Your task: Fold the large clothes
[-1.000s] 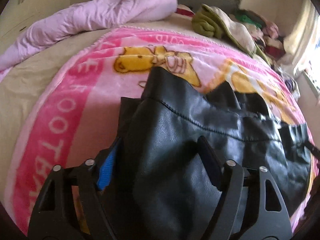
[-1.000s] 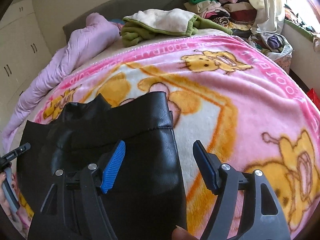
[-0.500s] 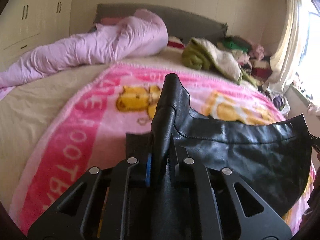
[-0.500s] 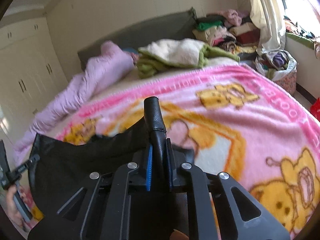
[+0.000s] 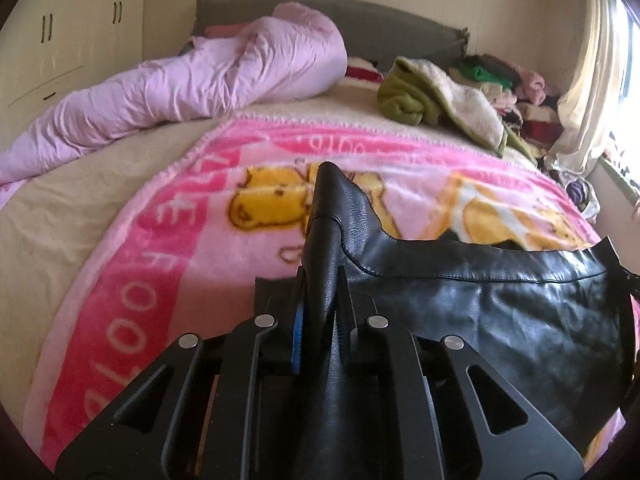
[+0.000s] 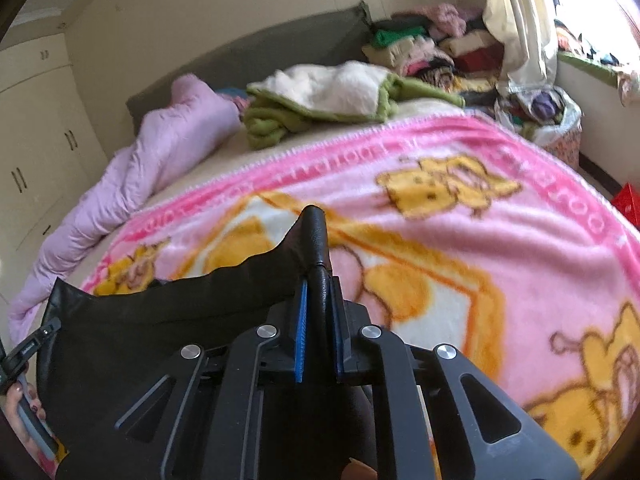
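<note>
A black leather garment [image 5: 480,304] hangs stretched between my two grippers above the pink cartoon blanket [image 5: 168,240] on the bed. My left gripper [image 5: 320,300] is shut on its left corner, which sticks up between the fingers. My right gripper [image 6: 320,304] is shut on the other corner of the garment [image 6: 160,328], which sags to the left in the right wrist view. The left gripper and the hand holding it [image 6: 24,364] show at the lower left edge there.
A lilac duvet [image 5: 192,80] lies bunched at the head of the bed. A green and white fleece [image 5: 432,96] lies near the grey headboard [image 5: 360,12]. Piled clothes [image 6: 432,48] and a full bag [image 6: 544,116] stand by the window. Wardrobes [image 5: 60,40] line the left wall.
Both grippers have closed on the garment's corners and lifted it off the blanket. Over the last half second they hold it taut, with little further movement.
</note>
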A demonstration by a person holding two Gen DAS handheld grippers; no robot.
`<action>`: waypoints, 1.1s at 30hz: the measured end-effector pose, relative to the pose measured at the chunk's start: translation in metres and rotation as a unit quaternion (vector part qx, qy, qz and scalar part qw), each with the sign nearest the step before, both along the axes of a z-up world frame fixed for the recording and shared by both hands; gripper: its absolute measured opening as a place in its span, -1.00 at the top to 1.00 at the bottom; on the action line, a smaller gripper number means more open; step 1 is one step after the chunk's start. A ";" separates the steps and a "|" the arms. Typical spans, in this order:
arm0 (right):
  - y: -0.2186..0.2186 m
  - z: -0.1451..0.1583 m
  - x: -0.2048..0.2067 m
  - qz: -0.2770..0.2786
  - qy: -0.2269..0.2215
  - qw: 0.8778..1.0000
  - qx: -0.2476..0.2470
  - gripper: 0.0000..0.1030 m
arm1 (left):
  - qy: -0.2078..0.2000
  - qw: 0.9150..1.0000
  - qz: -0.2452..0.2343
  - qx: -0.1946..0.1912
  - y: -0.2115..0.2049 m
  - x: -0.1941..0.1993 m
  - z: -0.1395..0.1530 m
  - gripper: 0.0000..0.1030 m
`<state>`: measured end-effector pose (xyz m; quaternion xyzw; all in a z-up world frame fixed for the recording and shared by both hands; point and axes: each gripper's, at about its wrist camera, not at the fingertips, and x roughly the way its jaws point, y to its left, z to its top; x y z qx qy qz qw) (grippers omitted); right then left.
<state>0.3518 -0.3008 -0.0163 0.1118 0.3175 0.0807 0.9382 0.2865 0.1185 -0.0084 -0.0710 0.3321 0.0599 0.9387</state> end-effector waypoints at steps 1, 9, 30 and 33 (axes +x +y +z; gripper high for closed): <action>0.000 -0.006 0.000 -0.001 0.006 1.000 -0.001 0.82 | 0.004 1.000 0.000 0.002 0.000 0.000 -0.003 0.85; -0.001 -0.031 0.006 -0.010 0.030 0.999 -0.009 0.78 | 0.014 1.000 0.002 -0.015 0.009 -0.001 -0.018 0.73; -0.011 -0.041 -0.003 -0.041 0.086 0.995 -0.004 0.04 | -0.007 1.000 0.007 -0.001 0.009 -0.016 -0.006 0.12; -0.017 -0.040 -0.017 -0.043 0.087 0.995 0.009 -0.14 | -0.011 1.000 0.011 0.002 0.009 -0.023 -0.002 0.07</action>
